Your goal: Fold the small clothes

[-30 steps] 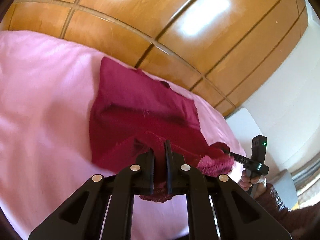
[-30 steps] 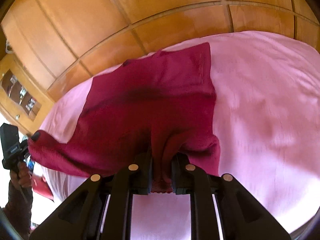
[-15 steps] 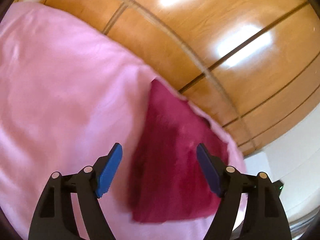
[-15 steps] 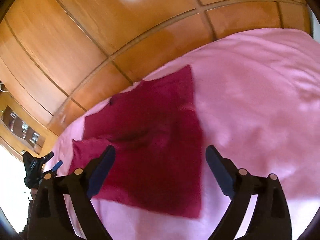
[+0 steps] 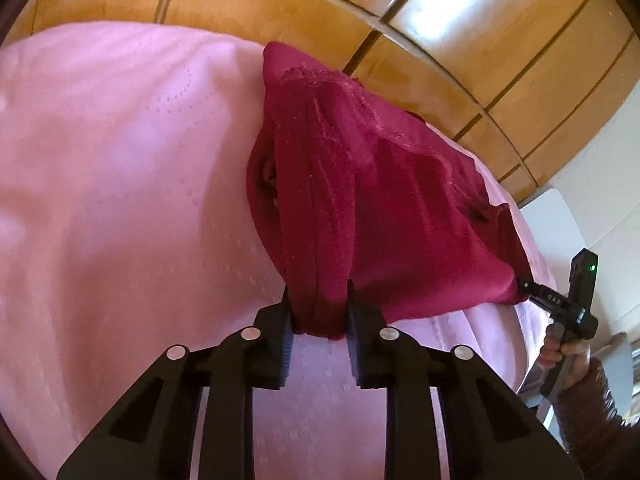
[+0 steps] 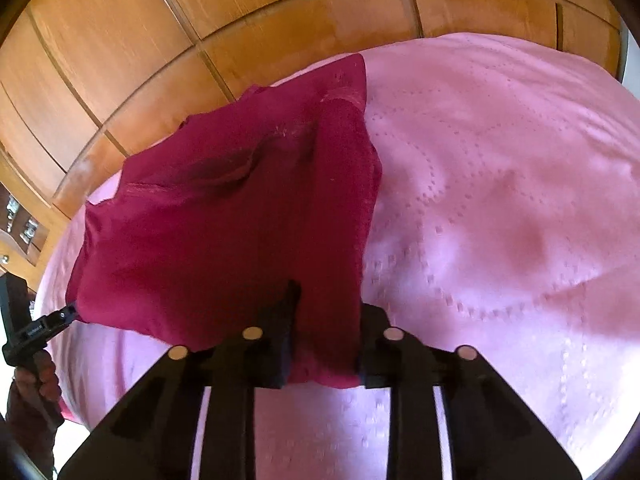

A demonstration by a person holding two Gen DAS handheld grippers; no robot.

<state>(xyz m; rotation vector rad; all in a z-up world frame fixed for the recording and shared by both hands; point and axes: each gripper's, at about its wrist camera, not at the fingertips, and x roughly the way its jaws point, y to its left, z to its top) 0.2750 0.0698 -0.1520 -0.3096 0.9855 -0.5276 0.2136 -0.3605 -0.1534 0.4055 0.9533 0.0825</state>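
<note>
Both grippers are closing on the near edge of the garment (image 5: 360,184): the left gripper (image 5: 318,320) has a bunched fold of the hem between its jaws, pads against it, and the right gripper (image 6: 326,356) has the other near corner the same way. Each points steeply down at the bed (image 5: 120,200). This looks like the start of a fresh fold, the near edge just being pinched. Next, I judge, both must lift together and carry it evenly toward the far edge. The dark red cloth lies near the bed's far edge, by the wooden panels (image 5: 280,4)
</note>
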